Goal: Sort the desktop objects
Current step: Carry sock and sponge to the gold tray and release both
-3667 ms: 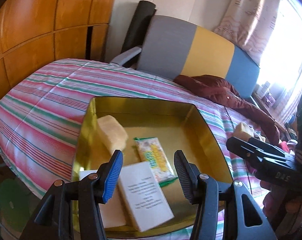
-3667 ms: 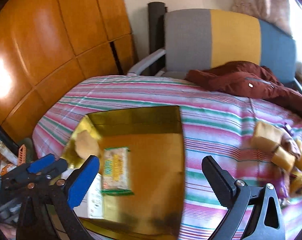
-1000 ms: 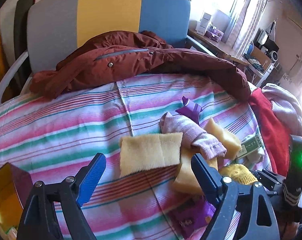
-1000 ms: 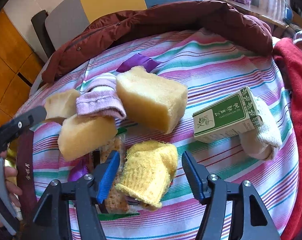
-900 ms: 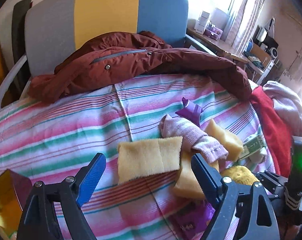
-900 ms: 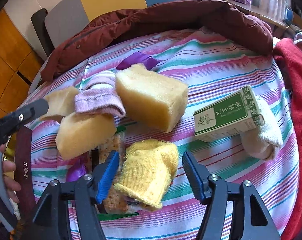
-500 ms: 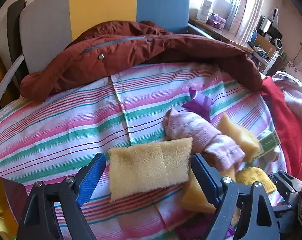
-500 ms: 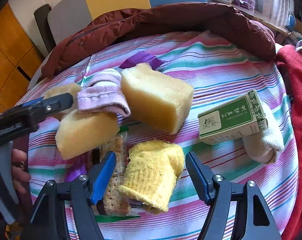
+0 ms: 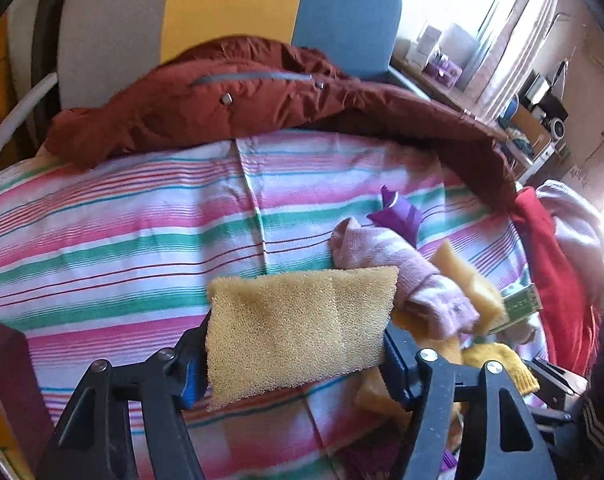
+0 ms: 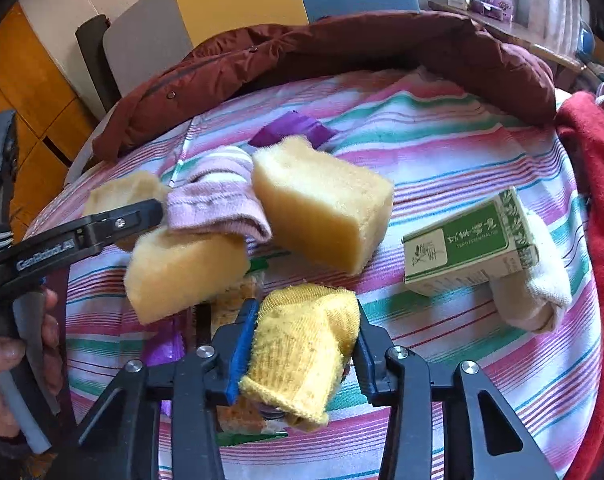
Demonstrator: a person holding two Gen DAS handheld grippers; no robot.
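A pile of objects lies on the striped cloth (image 9: pixel 141 216). My left gripper (image 9: pixel 293 364) is shut on a flat yellow sponge (image 9: pixel 297 324) at the pile's left edge. My right gripper (image 10: pixel 299 350) is shut on a rolled yellow sock (image 10: pixel 302 348) at the pile's near side. In the right wrist view a pink sock (image 10: pixel 217 204) drapes over two thick sponges (image 10: pixel 322 204), and a green and white box (image 10: pixel 470 248) rests on a white sock (image 10: pixel 542 284). A cracker packet (image 10: pixel 233 300) lies under the yellow sock.
A maroon jacket (image 9: pixel 229 108) lies along the cloth's far edge, before a grey, yellow and blue chair back (image 9: pixel 229 4). Red clothing (image 10: pixel 598 168) borders the right side. A purple wrapper (image 9: pixel 398 216) lies behind the pink sock. A dark box corner (image 9: pixel 5 360) shows at left.
Both grippers moved forward into the pile and closed. The left one closed on the flat sponge, the right one on the yellow sock. Earlier still, both were over the gold tray.
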